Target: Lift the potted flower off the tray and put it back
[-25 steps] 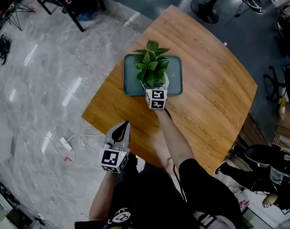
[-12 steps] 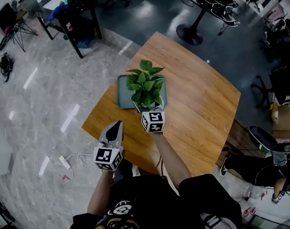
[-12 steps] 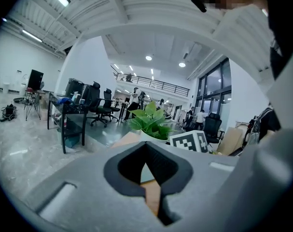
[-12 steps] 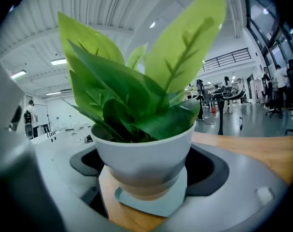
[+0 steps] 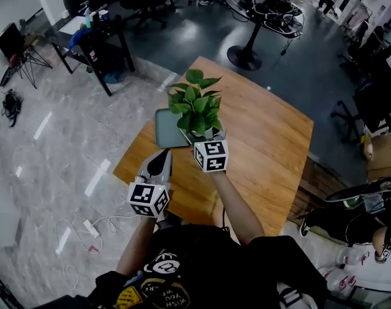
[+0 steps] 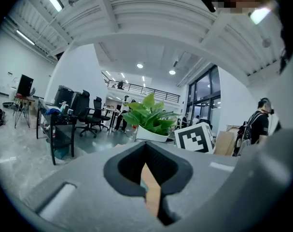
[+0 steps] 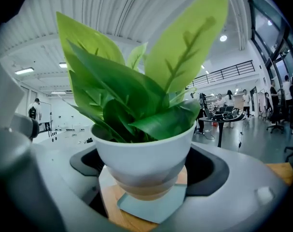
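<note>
My right tool (image 5: 205, 136) has its jaws spread wide and closed on the potted flower (image 5: 196, 103), one jaw on each side of the white pot (image 7: 142, 159) a little below its rim. The pot hangs upright in the air above the tray (image 5: 163, 128), over the tray's near right part, with clear space under its base. The tray lies flat on the wooden counter (image 5: 269, 148). My left tool (image 5: 160, 164) holds nothing. Its jaws are drawn together to a narrow slit and it hovers just on my side of the tray, off its near left corner. I judge the pot stiff and smooth, probably slick, and its walls narrow toward the base. A hold high on the wall suits it, since the wider part above the pads would wedge rather than slide through. With soil inside it likely has some weight, and the leaves (image 7: 136, 88) spread high and wide, so it may want to tip. I would keep it level. The leaves are soft and tear easily, so they are no place to grip. The pot could crack or chip if set down hard on the tray.
</note>
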A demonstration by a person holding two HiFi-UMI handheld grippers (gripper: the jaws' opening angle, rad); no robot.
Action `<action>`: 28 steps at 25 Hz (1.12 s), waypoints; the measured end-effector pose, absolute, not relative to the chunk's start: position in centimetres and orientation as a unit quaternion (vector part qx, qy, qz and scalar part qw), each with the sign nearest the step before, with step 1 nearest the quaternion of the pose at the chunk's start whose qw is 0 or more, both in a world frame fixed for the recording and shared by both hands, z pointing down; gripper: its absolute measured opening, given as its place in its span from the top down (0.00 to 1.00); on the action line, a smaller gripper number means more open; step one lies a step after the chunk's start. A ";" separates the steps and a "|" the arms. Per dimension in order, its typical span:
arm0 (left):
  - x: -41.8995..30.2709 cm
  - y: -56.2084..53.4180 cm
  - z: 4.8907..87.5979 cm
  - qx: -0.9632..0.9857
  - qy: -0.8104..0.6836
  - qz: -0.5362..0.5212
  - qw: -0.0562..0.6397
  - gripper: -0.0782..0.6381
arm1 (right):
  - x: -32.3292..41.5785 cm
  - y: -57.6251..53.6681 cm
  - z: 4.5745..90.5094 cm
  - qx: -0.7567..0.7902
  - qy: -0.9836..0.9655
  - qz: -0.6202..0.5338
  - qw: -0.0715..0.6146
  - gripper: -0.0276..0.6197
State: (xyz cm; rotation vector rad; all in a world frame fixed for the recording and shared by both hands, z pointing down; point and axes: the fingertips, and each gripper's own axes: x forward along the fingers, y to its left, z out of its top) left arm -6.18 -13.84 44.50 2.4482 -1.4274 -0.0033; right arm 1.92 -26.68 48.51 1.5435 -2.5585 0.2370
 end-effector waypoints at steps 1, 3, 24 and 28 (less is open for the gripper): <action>-6.1 -13.8 44.2 0.855 -0.496 -0.003 0.151 0.89 | 2.0 -26.6 48.3 0.513 -0.852 0.078 0.073 0.17; -5.8 -13.6 44.2 0.858 -0.492 0.004 0.151 0.89 | 2.0 -26.4 48.2 0.511 -0.853 0.076 0.074 0.17; -5.8 -13.9 48.0 0.857 -0.481 0.019 0.183 0.89 | 1.2 -28.3 52.7 0.489 -0.865 0.091 0.070 0.17; -6.7 -14.3 49.2 0.851 -0.492 0.023 0.181 0.89 | 0.6 -30.3 55.7 0.480 -0.869 0.088 0.075 0.17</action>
